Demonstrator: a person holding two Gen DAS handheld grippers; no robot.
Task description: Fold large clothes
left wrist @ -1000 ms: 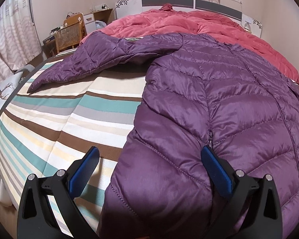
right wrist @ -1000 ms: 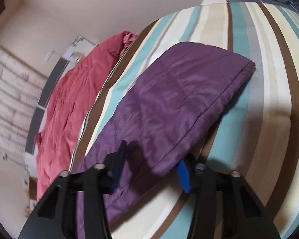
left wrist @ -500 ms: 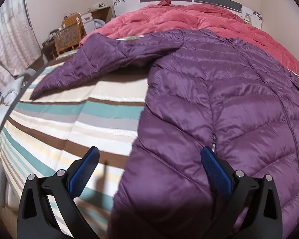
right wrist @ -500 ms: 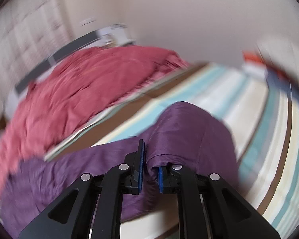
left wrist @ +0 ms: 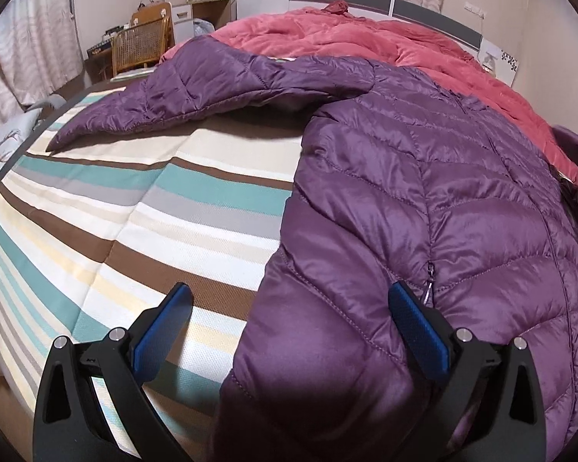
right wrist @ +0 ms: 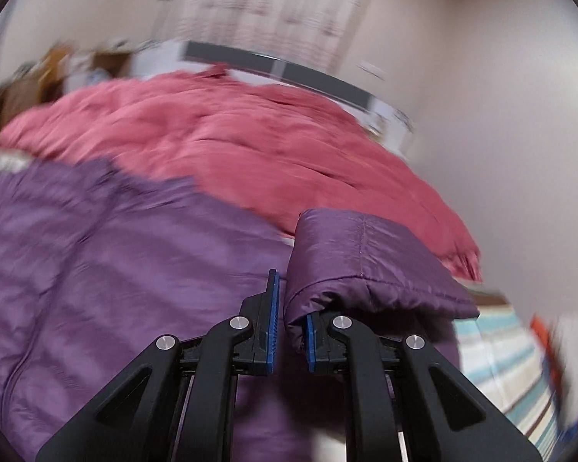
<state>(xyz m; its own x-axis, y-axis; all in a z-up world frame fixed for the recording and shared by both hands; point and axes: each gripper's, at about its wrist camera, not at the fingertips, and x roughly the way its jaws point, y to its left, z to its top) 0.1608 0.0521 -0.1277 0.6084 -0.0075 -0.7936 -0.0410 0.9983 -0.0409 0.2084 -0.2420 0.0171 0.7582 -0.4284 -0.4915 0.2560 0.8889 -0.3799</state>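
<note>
Bed [left wrist: 142,208]: striped cover, pink quilt [left wrist: 366,38] heaped toward the headboard edge
Jacket [left wrist: 462,231]: purple, quilted, spread front-up across the bed's near half, body unfolded
Far sleeve [left wrist: 196,92]: lying stretched toward the bed's left edge, not yet folded in
Near sleeve [right wrist: 366,265]: cuff lifted above the jacket body, mid-fold
Right tool [right wrist: 289,331]: clenched on the cuff, just closed onto it
Left tool [left wrist: 289,331]: released, wide, astride the hem edge, gripping nothing
Progress: early; first sleeve fold under way, other sleeve and body folds left

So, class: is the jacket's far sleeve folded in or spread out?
Spread out: the sleeve lies stretched sideways across the striped bedspread, away from the jacket body.
</note>
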